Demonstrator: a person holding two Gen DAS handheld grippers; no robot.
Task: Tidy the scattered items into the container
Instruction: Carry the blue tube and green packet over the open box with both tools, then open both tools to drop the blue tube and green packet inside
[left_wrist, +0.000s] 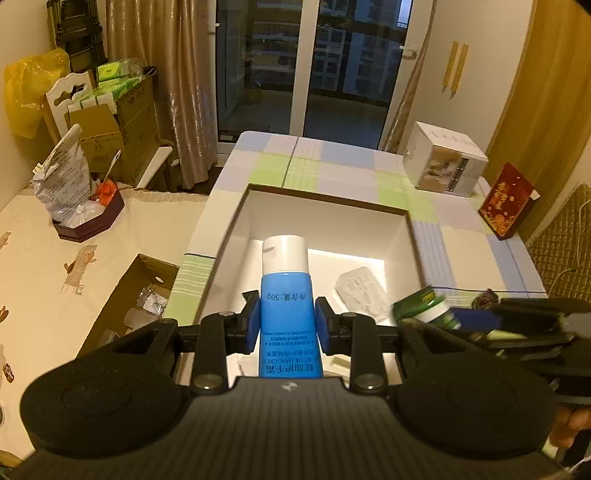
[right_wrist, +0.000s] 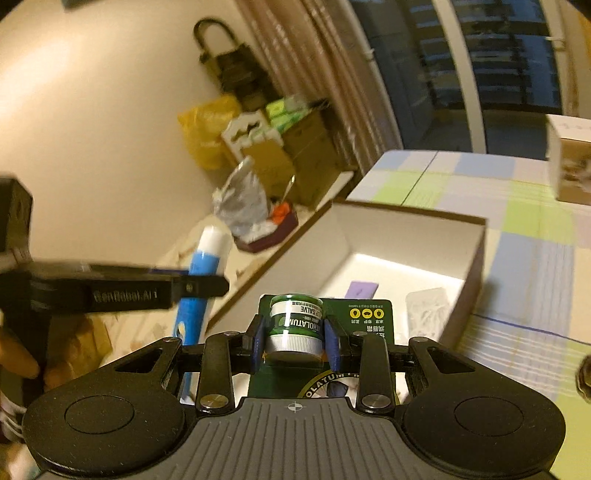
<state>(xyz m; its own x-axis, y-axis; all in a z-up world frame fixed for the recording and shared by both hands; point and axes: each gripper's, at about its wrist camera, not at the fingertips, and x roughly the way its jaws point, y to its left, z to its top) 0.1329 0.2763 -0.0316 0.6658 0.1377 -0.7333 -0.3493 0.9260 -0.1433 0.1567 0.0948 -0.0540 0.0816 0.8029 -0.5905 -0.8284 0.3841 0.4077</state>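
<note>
Two fingers pairs clamped, left (left_wrist: 287, 325) on blue tube (left_wrist: 286, 295), cap forward, right (right_wrist: 294, 345) on salve jar (right_wrist: 294, 326).

I saw a glossy blue plastic tube (left_wrist: 287, 295), a smooth white cardboard box (left_wrist: 325, 218), a shiny green-carded salve tin (right_wrist: 293, 325), matt black ribbed plastic on my claws, and checked cloth over the desk (left_wrist: 332, 162).
</note>
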